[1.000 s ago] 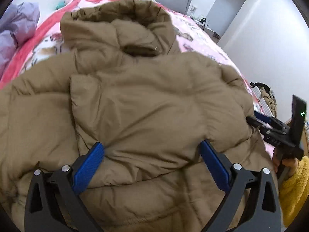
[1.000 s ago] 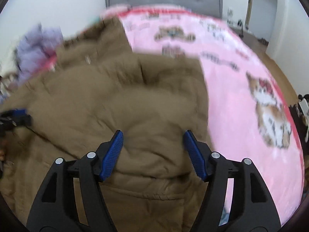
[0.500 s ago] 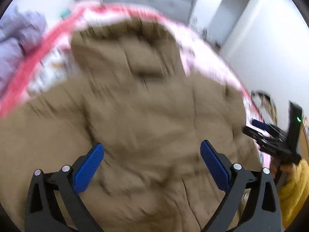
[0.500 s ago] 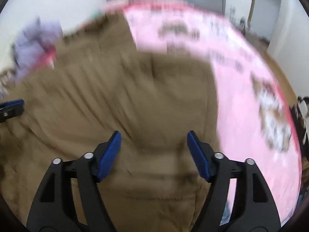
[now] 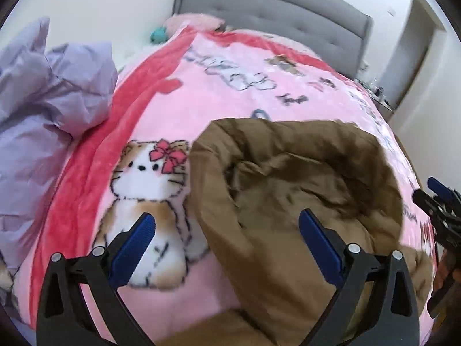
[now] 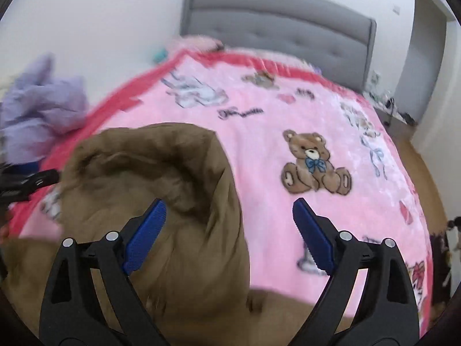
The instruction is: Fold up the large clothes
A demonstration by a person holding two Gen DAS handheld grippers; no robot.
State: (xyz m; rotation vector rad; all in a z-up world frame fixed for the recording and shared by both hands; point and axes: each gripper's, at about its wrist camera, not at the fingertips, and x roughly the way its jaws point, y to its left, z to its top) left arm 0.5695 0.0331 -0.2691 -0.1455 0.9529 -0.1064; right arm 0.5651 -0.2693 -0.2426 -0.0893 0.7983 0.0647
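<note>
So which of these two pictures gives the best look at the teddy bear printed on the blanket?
The right wrist view. The teddy bear sits whole and fairly sharp on the pink blanket, right of the brown coat. The left wrist view shows no bear, only a cat print.

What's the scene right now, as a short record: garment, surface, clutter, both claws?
garment: brown coat, hood end open toward the headboard
surface: pink blanket on the bed
clutter: lilac cloth at the bed's left edge
left claw: open, nothing gripped, above the coat's left edge and the cat print
right claw: open, nothing gripped, above the coat's right edge
print by right claw: teddy bear
</note>
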